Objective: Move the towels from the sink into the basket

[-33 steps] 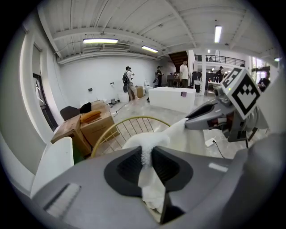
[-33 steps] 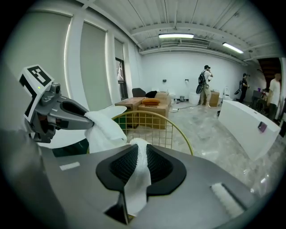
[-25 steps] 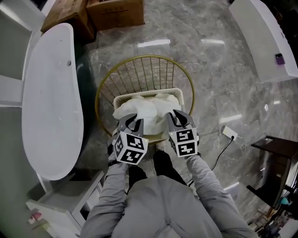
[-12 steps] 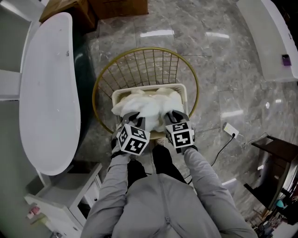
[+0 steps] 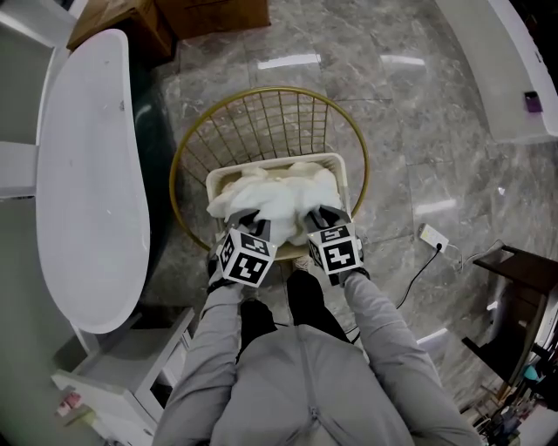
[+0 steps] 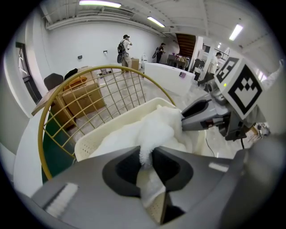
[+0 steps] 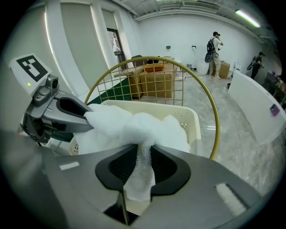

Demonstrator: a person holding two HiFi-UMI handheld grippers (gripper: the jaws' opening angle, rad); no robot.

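Observation:
A white fluffy towel [image 5: 275, 196] lies bunched in the cream perforated basket [image 5: 279, 163], which stands inside a gold wire hoop frame [image 5: 261, 118]. At the basket's near edge my left gripper [image 5: 251, 222] is shut on the towel's left end, where a fold of towel [image 6: 152, 129] is pinched between the jaws [image 6: 147, 154]. My right gripper [image 5: 324, 216] is shut on the other end, and a strip of towel [image 7: 134, 127] runs through its narrow gap [image 7: 144, 154]. Each gripper view shows the other gripper biting the same towel.
A long white oval sink [image 5: 87, 174] stands at the left, cardboard boxes [image 5: 200, 13] at the top and a white counter [image 5: 506, 70] at the upper right. A power strip [image 5: 433, 238] with its cable lies on the marble floor. People stand far off in the gripper views.
Both grippers have sunk towards the basket with the towel between them. The towel now rests lower and spreads across the basket.

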